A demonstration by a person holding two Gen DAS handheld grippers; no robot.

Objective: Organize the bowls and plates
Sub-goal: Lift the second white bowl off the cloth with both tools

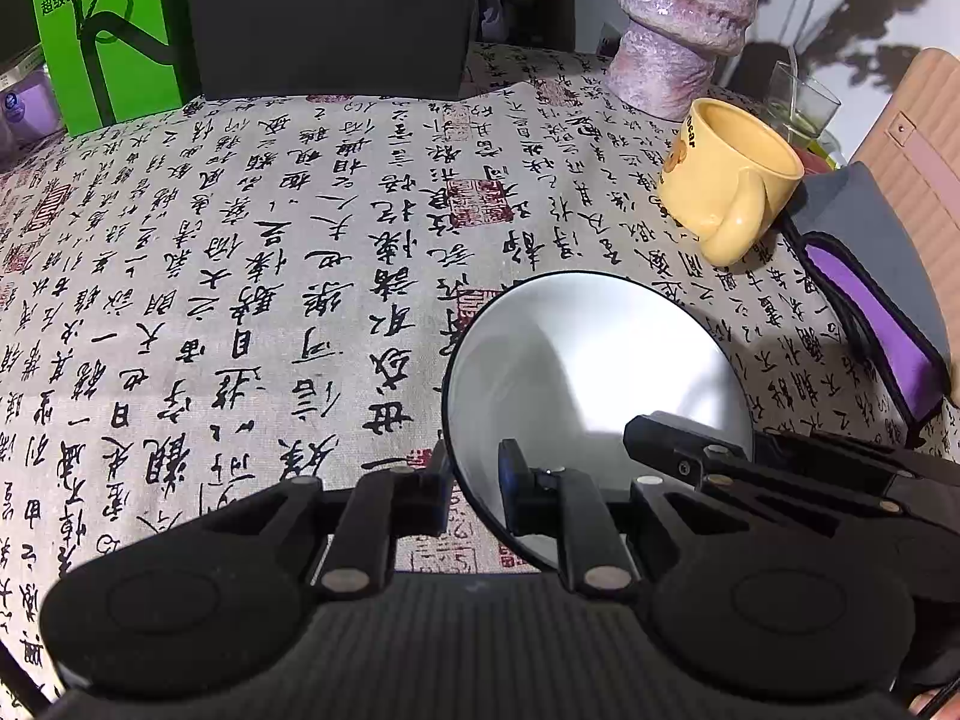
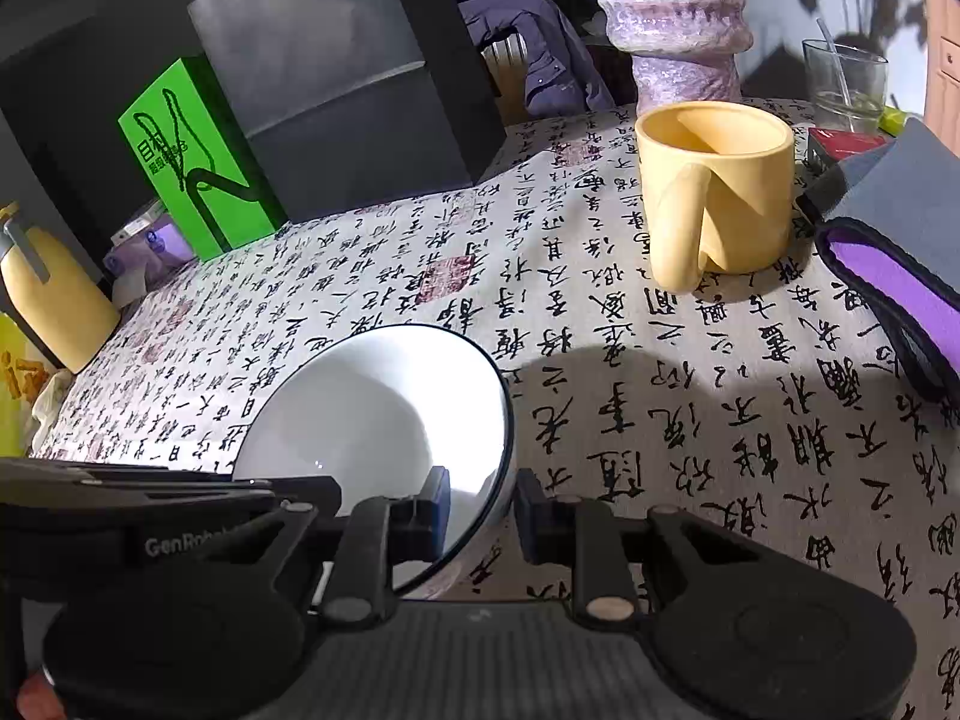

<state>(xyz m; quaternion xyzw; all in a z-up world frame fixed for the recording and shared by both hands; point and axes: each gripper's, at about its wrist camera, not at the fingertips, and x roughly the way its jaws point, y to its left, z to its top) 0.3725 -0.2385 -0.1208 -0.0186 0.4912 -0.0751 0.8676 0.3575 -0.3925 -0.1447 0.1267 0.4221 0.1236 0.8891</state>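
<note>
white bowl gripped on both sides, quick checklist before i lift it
1. Left gripper clamped on the rim of the white bowl: ok.
2. Right gripper clamped on the opposite rim: ok.
3. Bowl empty: ok.
4. Yellow mug apart from the bowl: ok.
5. Purple case clear of the bowl: ok.
6. Bowl off the tablecloth yet: cannot tell.

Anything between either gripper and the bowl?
Nothing visible. The left gripper straddles the bowl rim on its side, one finger inside and one outside. The right gripper does the same on the opposite rim. The yellow mug stands apart, farther back on the tablecloth.
</note>
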